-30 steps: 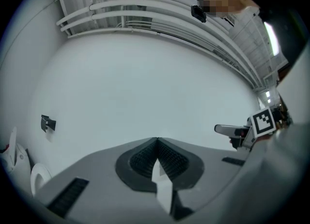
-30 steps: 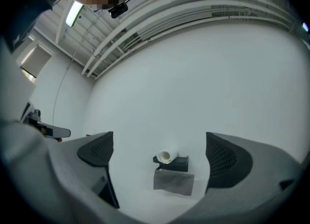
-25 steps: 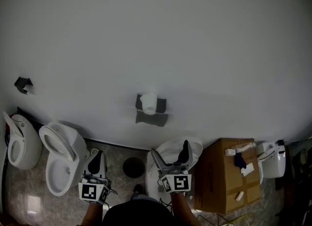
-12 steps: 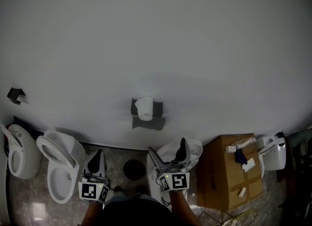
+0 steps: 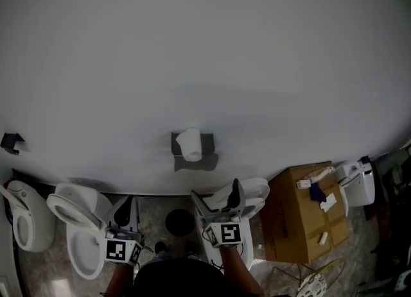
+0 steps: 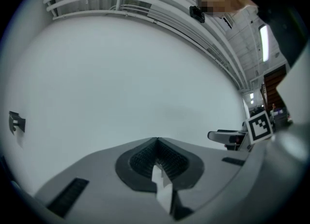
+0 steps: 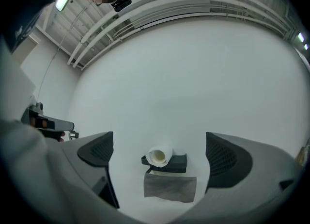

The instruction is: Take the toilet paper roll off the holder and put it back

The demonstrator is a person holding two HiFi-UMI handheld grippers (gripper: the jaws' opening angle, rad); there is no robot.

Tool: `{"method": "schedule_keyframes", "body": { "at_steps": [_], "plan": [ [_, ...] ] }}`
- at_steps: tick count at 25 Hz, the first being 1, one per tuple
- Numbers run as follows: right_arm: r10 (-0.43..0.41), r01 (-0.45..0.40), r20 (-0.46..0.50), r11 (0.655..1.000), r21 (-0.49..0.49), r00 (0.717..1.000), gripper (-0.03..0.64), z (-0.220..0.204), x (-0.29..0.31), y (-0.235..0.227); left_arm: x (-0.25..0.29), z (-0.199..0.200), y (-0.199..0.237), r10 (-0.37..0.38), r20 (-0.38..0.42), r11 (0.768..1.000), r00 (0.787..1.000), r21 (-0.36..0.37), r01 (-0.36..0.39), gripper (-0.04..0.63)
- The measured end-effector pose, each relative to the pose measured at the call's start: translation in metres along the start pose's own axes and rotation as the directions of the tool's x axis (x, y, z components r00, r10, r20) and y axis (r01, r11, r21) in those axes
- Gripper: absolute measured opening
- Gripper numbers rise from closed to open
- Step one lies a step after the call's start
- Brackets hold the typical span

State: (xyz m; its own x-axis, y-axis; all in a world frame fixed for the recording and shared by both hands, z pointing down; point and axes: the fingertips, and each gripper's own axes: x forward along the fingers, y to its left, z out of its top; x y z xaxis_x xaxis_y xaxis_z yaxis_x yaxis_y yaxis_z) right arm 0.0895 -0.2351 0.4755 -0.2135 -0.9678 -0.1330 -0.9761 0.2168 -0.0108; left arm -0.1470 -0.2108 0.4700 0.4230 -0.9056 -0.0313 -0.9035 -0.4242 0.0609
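From the released, nearer right tool [image 5: 215, 192], the toilet paper roll [image 7: 159, 155] lies at 12 o'clock, apparently end-on; the left tool [image 5: 126, 209] is clenched empty.

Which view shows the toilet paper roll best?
The right gripper view: the toilet paper roll sits centred on the dark holder, its hollow core visible. The head view shows it small and distant on the wall; the left gripper view misses it.
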Motion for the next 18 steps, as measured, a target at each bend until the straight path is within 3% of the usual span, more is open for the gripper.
{"method": "schedule_keyframes", "body": {
  "at_steps": [18],
  "plan": [
    [-0.022,0.026,-0.085,0.999,0.045,0.996,0.572,-0.06,0.061,-0.01,0.022,-0.004,0.012,-0.02,0.007,0.999,1.0,-0.027,0.02,0.003]
  ]
}}
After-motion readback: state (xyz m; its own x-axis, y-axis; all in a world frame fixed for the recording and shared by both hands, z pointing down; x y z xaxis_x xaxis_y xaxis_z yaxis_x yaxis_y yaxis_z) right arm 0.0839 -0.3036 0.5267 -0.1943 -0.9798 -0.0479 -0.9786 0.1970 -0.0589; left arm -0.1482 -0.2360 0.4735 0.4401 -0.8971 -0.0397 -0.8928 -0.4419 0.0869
